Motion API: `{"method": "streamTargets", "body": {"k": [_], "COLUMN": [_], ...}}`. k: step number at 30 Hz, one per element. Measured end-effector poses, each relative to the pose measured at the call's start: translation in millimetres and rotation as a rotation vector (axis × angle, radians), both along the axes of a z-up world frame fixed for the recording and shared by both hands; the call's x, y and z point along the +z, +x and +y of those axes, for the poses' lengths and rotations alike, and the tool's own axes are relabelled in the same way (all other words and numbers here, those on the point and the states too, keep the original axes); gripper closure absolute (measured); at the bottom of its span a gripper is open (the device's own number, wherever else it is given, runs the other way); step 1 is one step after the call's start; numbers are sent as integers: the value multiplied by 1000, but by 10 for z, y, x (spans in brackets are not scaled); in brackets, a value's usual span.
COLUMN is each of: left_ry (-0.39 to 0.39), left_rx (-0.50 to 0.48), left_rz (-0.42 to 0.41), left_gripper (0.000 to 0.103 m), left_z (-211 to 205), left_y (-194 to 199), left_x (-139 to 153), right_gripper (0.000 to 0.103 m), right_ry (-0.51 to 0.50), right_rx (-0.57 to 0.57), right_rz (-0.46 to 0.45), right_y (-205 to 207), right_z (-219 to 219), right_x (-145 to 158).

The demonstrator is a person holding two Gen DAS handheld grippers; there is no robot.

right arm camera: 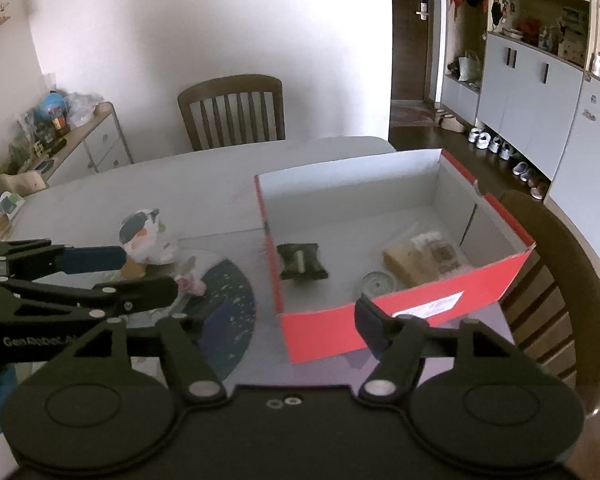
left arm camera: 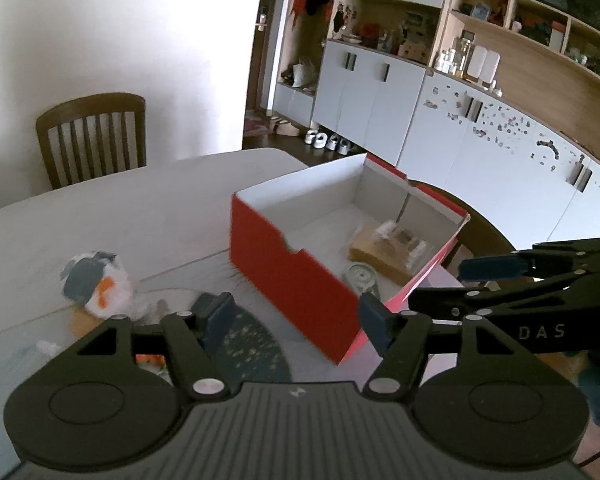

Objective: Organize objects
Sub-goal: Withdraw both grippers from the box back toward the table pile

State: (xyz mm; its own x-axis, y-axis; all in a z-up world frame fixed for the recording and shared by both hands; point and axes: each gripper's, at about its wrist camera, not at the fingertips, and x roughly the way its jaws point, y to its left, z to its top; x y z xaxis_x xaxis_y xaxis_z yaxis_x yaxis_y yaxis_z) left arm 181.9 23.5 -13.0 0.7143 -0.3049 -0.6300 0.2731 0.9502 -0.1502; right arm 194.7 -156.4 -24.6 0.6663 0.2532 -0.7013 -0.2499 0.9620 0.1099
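White cabinets, open shelves and a wooden chair ring a pale dining table in a lived-in room. Toward the table's right edge sits a red shoebox, lid off, white inside, evidently the collecting bin. Three things already lie on its floor: a dark green pouch by the left wall, a round metal disc against the near wall, and a tan packet wrapped in clear plastic toward the right wall. Left of the box, near the table's front edge, the unsorted things wait: a crumpled white bag with grey and orange print, a small pink item and a dark fan-shaped mat speckled with gold.

Both tools hang above the table's near edge. The left gripper has its jaws spread with nothing between them, and so does the right gripper, which fits hands free to fetch the next piece, probably from the loose pile.
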Motion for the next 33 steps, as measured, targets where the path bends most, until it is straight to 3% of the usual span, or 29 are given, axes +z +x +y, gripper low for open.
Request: {"method": "streamTargets", "body": {"k": [11,17,24,33], "left_ry": [-17,-33,-31,76], "left_rx": [39,72,149,233], "left_rz": [-9,-6,31,98], "left_gripper": [19,0,0,0], "left_z": [561,859,1198,1550], "left_y": [-294,-402,-406,-230], "left_x": [-81,-193,-440,-894], "right_gripper": [22,19,19,19], "right_ry": [1,-15,-40,-105], "right_rx": [35,68,103,140], "right_rz": [-8,-8,12,26], "right_y": [-279,-335,-248,23], "right_z": [483,690,876,1146], "right_x": [-43,-113,-252,-529]}}
